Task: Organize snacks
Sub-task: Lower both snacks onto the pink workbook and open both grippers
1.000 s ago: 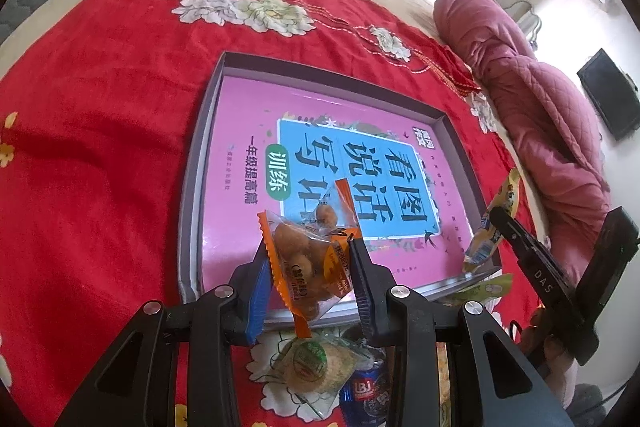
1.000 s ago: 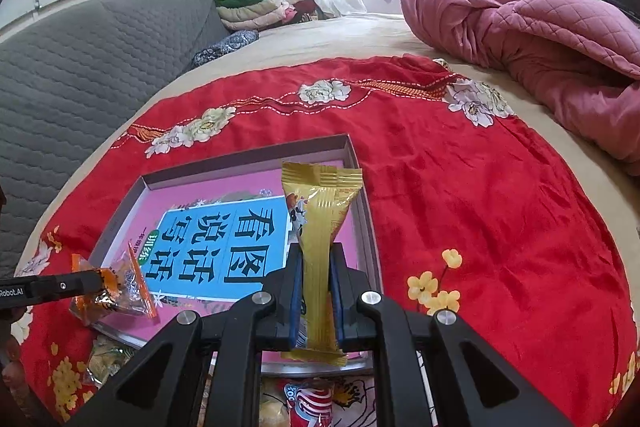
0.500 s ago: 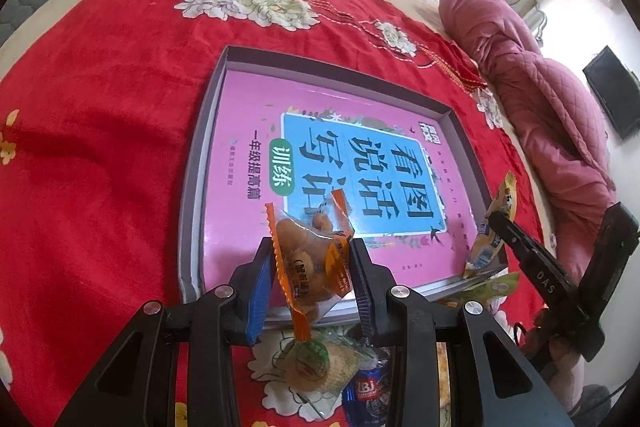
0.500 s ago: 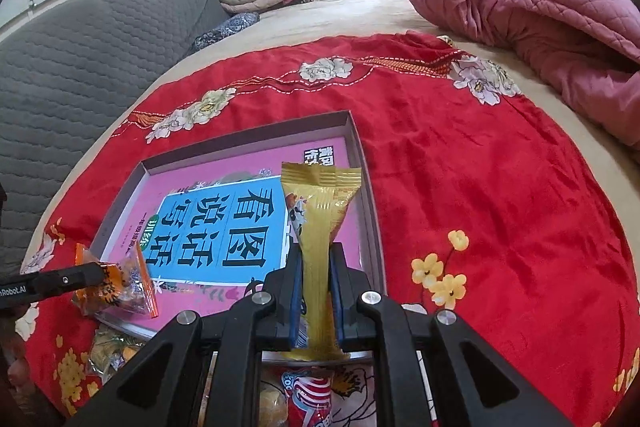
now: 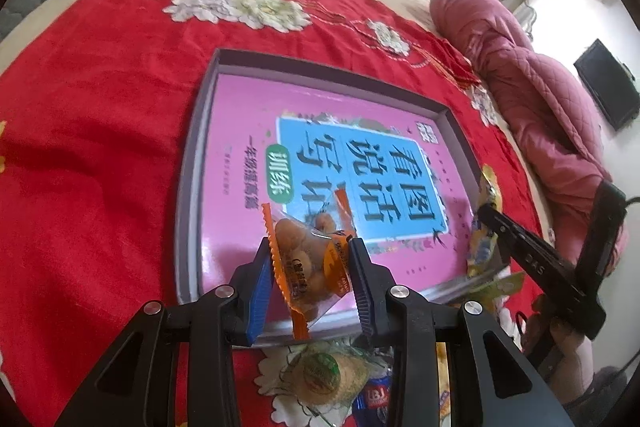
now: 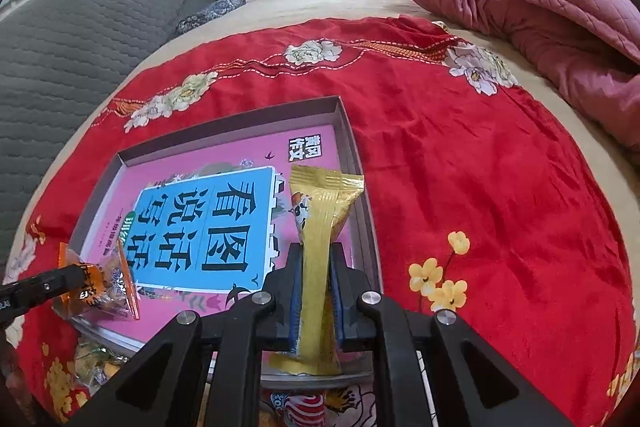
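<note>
- Right wrist view: a long gold foil snack bar (image 6: 320, 251) is clamped by the right gripper (image 6: 316, 291), its long axis running forward beyond the jaws over the shallow grey cardboard tray (image 6: 362, 211).
- Left wrist view: a clear orange-edged packet of round snacks (image 5: 310, 259) is pinched between the left gripper (image 5: 310, 275) jaws, tilted, above the tray's near rim.

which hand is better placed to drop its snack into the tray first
Left, probably. The left hand-held gripper holds the orange snack bag over the tray floor; the right hand-held gripper's gold packet overlaps the tray's right wall.

The clear crinkly plastic snack packet with orange edges (image 5: 310, 259) looks glossy. The gold foil wrapper (image 6: 320, 247) shines, and the embroidered red cloth (image 6: 460, 155) has a soft sheen.
</note>
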### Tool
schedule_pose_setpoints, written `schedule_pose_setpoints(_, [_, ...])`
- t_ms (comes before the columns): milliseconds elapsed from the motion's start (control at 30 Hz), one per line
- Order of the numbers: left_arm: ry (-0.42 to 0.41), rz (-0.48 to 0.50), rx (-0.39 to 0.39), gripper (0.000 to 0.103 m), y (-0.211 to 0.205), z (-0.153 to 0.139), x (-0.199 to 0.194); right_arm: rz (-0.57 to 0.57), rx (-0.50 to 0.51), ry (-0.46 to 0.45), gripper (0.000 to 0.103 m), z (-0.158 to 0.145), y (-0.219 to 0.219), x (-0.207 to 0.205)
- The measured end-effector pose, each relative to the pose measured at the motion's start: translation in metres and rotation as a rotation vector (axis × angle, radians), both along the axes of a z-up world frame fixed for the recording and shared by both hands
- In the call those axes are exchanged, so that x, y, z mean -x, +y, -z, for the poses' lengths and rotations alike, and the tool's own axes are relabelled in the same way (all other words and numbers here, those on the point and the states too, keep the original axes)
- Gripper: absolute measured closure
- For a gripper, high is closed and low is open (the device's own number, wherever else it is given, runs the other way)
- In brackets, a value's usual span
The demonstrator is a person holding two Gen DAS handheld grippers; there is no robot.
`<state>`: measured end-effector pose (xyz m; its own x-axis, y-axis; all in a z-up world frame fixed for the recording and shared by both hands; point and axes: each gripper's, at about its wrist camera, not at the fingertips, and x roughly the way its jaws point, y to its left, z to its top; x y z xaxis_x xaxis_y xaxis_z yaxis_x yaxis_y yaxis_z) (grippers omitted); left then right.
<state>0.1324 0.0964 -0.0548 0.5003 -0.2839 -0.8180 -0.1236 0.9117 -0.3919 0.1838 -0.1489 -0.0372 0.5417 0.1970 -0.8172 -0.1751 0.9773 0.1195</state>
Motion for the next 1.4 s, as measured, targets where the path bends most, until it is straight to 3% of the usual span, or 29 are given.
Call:
schedule_pose_setpoints(800, [0.017,0.059,0.068,0.065,0.009,0.009,0.001,0.064,0.006,0.026,0.087,0.002,0.001,0.007])
schedule_pose_setpoints(867, [0.026,0.058,0.073,0.063,0.01,0.011,0.002,0.073,0.009,0.024,0.079,0.002,0.0,0.006])
schedule_pose_setpoints(1033, [0.035,0.065,0.097,0.062,0.011,0.012,0.002,0.08,-0.005,0.02,0.072,0.001,-0.002,0.005])
schedule_pose_setpoints(1133, [0.041,0.071,0.115,0.05,0.011,0.01,0.003,0.093,-0.026,0.025,0.067,0.0,-0.005,0.005])
schedule_pose_setpoints(1400, [0.041,0.077,0.12,0.05,0.01,0.007,0.006,0.094,-0.021,0.005,0.067,-0.006,-0.006,0.007])
